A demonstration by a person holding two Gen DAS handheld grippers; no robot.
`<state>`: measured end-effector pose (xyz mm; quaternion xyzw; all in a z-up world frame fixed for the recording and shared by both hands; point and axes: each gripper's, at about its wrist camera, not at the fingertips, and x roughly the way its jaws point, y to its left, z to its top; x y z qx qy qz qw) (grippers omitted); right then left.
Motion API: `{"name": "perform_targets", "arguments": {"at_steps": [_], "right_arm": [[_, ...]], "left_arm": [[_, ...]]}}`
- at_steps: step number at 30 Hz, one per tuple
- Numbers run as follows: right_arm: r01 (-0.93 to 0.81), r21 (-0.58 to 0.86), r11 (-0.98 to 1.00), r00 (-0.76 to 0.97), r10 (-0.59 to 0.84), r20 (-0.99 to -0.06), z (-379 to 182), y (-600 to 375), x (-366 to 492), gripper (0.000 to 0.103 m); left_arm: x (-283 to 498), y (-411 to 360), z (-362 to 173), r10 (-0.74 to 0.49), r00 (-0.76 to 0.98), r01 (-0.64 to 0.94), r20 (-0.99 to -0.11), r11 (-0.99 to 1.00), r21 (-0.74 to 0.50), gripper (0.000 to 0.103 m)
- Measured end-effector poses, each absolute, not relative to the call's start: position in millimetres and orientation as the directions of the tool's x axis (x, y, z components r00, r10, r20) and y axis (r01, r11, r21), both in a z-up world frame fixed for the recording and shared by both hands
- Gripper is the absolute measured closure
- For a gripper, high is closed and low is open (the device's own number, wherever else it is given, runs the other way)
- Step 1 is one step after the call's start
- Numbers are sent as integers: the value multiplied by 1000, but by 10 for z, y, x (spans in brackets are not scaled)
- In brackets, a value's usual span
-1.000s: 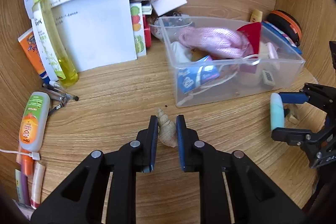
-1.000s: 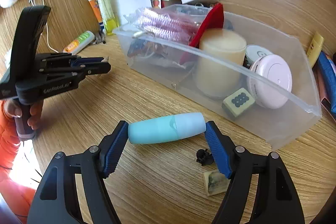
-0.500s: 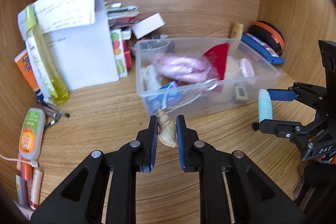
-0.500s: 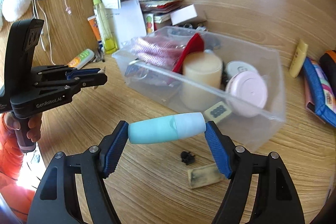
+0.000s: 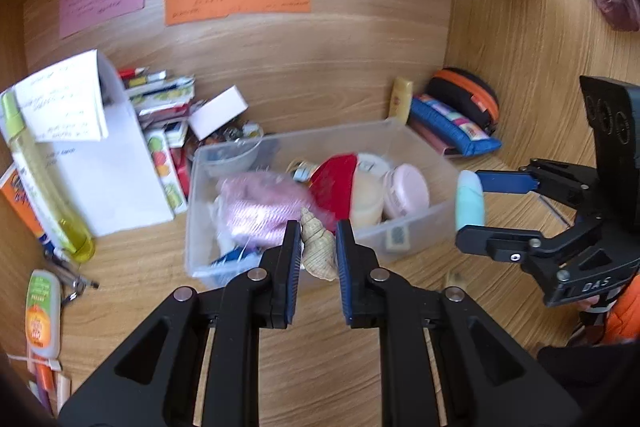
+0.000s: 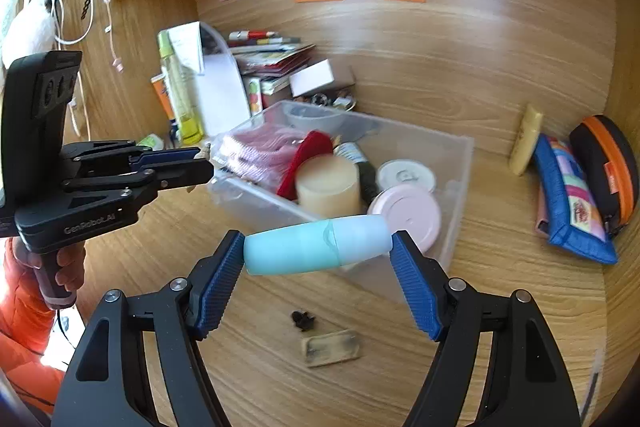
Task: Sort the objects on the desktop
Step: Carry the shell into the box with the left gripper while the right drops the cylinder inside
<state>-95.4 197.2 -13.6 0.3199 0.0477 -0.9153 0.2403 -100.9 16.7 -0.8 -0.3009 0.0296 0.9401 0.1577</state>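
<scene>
My left gripper [image 5: 317, 247] is shut on a beige spiral seashell [image 5: 318, 247] and holds it in the air just in front of the clear plastic bin [image 5: 416, 227]. My right gripper [image 6: 318, 253] is shut on a pale blue capsule-shaped bottle [image 6: 316, 247], held crosswise above the near corner of the bin [image 6: 460, 187]. The bin holds a pink mesh bundle [image 5: 260, 207], a red item [image 5: 332, 179], a cream candle [image 6: 328, 187] and a pink round lid [image 6: 404, 211]. Each gripper shows in the other's view: the right one [image 5: 472, 199] at the bin's right, the left one [image 6: 204, 163] at its left.
On the desk lie a small black clip [image 6: 303, 319] and a tan eraser [image 6: 330, 347]. A yellow bottle [image 5: 44, 187], white paper box [image 5: 100, 167] and books [image 5: 160, 95] stand at the left. A blue pouch [image 6: 568, 199] and an orange-zipped case [image 6: 608, 167] lie at the right.
Both grippers have risen and pulled back with their objects still held. The bin now sits lower and farther in both views, and the sticky notes on the back wall show.
</scene>
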Motion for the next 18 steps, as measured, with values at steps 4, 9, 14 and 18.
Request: {"name": "perform_targets", "arguments": {"at_steps": [4, 9, 14, 18], "right_arm": [[459, 60, -886, -698, -402, -593, -60, 2045, -1003, 32], [456, 47, -889, -713, -397, -578, 31, 2085, -1120, 32], [453, 43, -890, -717, -393, -576, 85, 2092, -1320, 32], [450, 38, -892, -710, -383, -591, 86, 2065, -1515, 32]], "left_arm": [[-1082, 199, 64, 300, -773, -327, -560, -943, -53, 87], [-1222, 194, 105, 312, -772, -334, -553, -940, -63, 87], [-1383, 211, 138, 319, -767, -344, -557, -937, -62, 87], [-1519, 230, 138, 309, -762, -343, -569, -938, -50, 86]]}}
